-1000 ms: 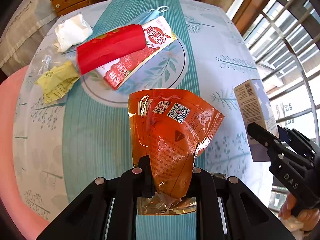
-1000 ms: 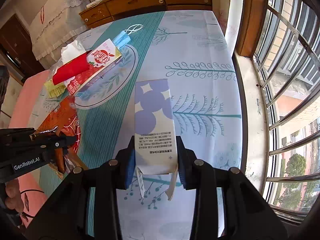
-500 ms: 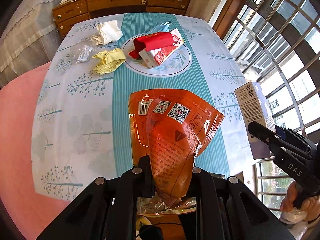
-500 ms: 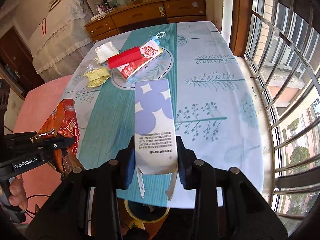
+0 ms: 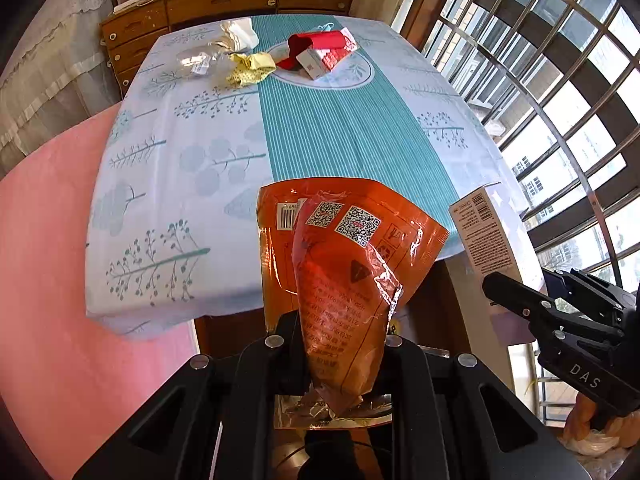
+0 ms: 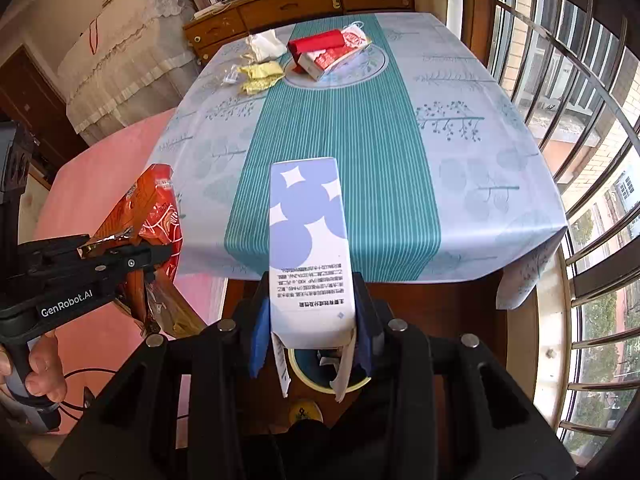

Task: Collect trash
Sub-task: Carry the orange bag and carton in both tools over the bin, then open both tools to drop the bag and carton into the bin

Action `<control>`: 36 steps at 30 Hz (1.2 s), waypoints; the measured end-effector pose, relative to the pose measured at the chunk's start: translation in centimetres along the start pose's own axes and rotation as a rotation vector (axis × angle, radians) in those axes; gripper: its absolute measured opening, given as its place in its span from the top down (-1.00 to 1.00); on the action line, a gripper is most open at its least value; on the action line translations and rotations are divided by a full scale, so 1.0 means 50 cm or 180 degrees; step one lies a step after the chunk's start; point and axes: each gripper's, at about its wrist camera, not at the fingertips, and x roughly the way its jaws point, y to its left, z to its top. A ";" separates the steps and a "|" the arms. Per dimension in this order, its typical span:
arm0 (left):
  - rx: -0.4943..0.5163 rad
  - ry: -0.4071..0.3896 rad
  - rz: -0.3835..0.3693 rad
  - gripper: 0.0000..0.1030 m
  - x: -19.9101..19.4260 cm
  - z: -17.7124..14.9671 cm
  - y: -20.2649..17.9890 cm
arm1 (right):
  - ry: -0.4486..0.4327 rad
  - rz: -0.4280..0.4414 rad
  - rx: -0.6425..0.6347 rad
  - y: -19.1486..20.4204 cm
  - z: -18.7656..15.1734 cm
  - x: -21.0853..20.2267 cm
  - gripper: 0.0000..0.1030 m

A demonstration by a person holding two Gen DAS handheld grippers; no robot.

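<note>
Left wrist view shows my left tongs (image 5: pixel 336 344) squeezed fully together on the crumpled bottom of an orange snack pouch (image 5: pixel 344 264), which stands up out of them with its QR codes facing me. Right wrist view shows my right tongs (image 6: pixel 310 332) part open and clamped on the sides of a white and lilac carton (image 6: pixel 308 248), its loose bottom flaps hanging below the pads. Both loads hang out past the near edge of the bench (image 6: pixel 500 168), over the floor.

I judge this to be the carry-off step: two pieces of trash are lifted and on their way to be dropped. Below the carton I see a round yellow-rimmed bin (image 6: pixel 304 372) on the floor, partly hidden by the tongs.

Next I need to bring each load over that opening and spread the tongs so the piece falls in. The pouch is light and crinkly, so it may cling to a pad.

More remains at the far end of the bench: a red sleeve (image 5: pixel 316 42) on a red and white box (image 5: pixel 328 58), a yellow wrapper (image 5: pixel 250 68), a white tissue (image 5: pixel 240 34) and a clear plastic piece (image 5: pixel 194 64).
</note>
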 end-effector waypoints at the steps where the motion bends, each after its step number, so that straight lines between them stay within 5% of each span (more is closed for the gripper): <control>1: 0.0011 0.0032 0.0000 0.71 0.002 -0.017 -0.001 | 0.0042 0.0003 -0.0005 0.006 -0.014 0.004 0.38; 12: -0.0122 0.0410 -0.0060 0.71 0.141 -0.201 0.018 | 0.0625 0.0096 0.0059 0.013 -0.185 0.166 0.38; 22: -0.0365 0.0674 -0.0056 0.71 0.427 -0.339 0.084 | 0.1054 0.0021 0.0077 -0.042 -0.351 0.443 0.38; 32: -0.0302 0.0810 -0.0119 0.65 0.675 -0.423 0.099 | 0.1174 -0.0050 0.0157 -0.114 -0.460 0.672 0.37; 35: -0.0246 0.0795 -0.0154 0.53 0.719 -0.429 0.089 | 0.1172 -0.0027 0.0199 -0.143 -0.475 0.717 0.36; 36: -0.0238 0.0808 -0.0180 0.32 0.732 -0.431 0.090 | 0.1166 -0.0001 0.0213 -0.153 -0.483 0.728 0.36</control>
